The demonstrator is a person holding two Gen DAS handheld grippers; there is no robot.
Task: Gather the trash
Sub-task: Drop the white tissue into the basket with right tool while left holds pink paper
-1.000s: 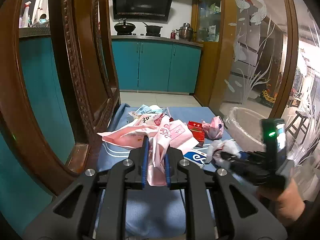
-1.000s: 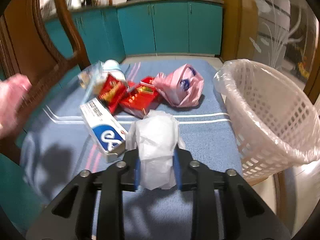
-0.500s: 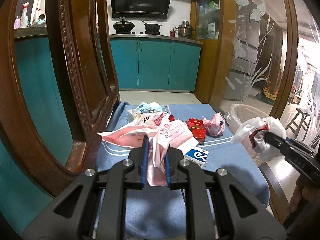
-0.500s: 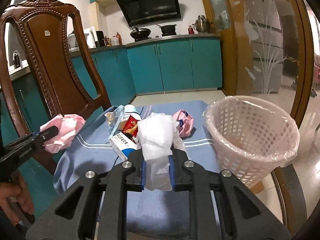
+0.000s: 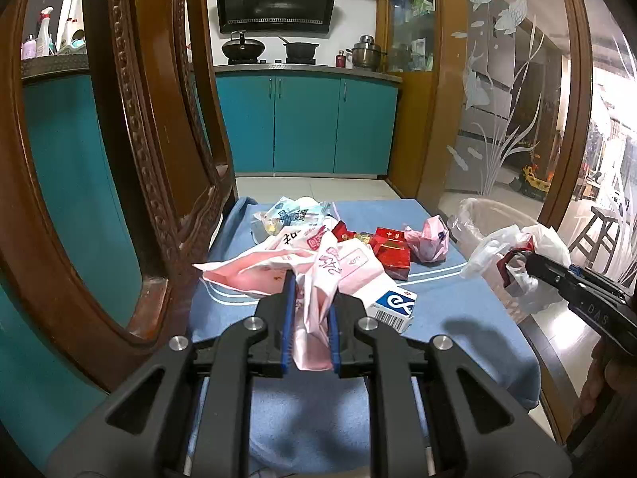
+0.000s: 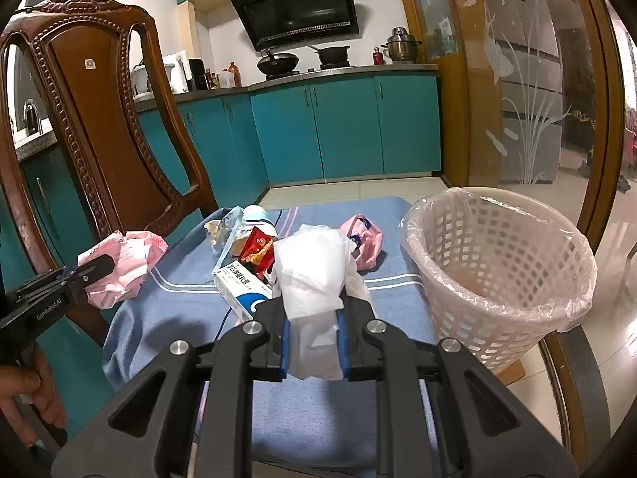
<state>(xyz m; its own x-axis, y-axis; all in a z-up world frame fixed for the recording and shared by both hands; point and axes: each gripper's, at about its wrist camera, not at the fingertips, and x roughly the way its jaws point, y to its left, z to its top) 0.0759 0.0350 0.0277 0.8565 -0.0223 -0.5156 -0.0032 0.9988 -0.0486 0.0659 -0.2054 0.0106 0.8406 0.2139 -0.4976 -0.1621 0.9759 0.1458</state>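
Raised off the blue cloth since a second ago, the right gripper (image 6: 312,328) now hangs level with the basket rim, white wad in its jaws.

At far left, a carved wooden chair (image 6: 99,119) backs the left gripper (image 5: 311,312), clamped nearly shut on a crumpled pink wrapper (image 5: 318,279) and unmoved. Mid-table, on the blue tablecloth (image 5: 458,318), lie a blue-and-white carton (image 5: 392,306), red packets (image 5: 392,251) and a knotted pink bag (image 5: 428,239). The right gripper's blue pads pinch a crumpled white tissue (image 6: 314,275) above the cloth, just left of the plastic-lined white basket (image 6: 497,271) at the table's right edge.
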